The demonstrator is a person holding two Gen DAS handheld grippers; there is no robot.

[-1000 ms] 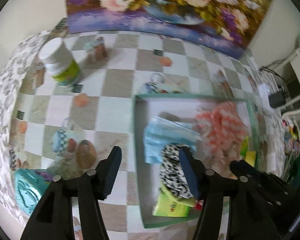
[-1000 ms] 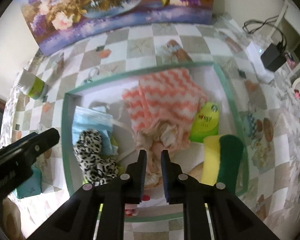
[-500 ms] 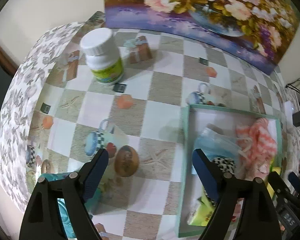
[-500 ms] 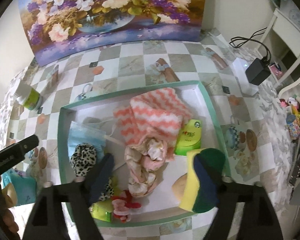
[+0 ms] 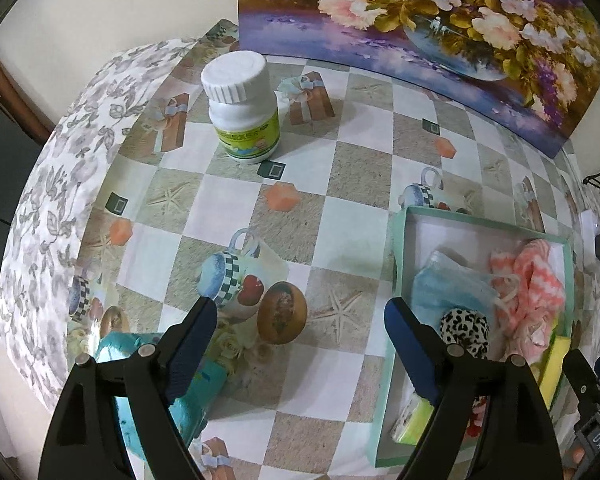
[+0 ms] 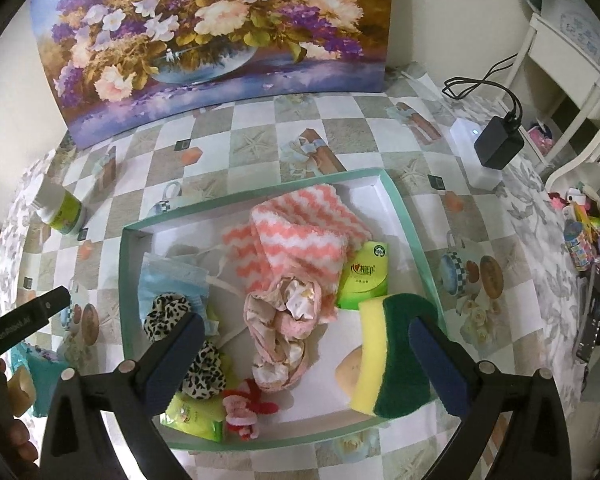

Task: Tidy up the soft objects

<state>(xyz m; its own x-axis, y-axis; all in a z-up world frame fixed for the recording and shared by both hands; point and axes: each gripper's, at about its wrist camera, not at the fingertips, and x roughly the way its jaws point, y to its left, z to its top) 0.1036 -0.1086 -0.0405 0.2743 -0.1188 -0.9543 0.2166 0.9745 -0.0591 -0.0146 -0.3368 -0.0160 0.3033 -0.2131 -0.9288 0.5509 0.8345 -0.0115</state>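
**Crowded tray, open tablecloth to its left**

From the right wrist view, the green-rimmed tray [image 6: 404, 216] is packed: sponge [image 6: 388, 356] at 4 o'clock, leopard scrunchie [image 6: 168, 312] at 8, chevron cloth [image 6: 300, 236] centre. Bare white floor shows only at 1 o'clock. From the left wrist view, checkered tablecloth [image 5: 340, 184] lies open at 12, with a white bottle [image 5: 242, 108] at 11 and a teal pack [image 5: 196, 392] at 7.
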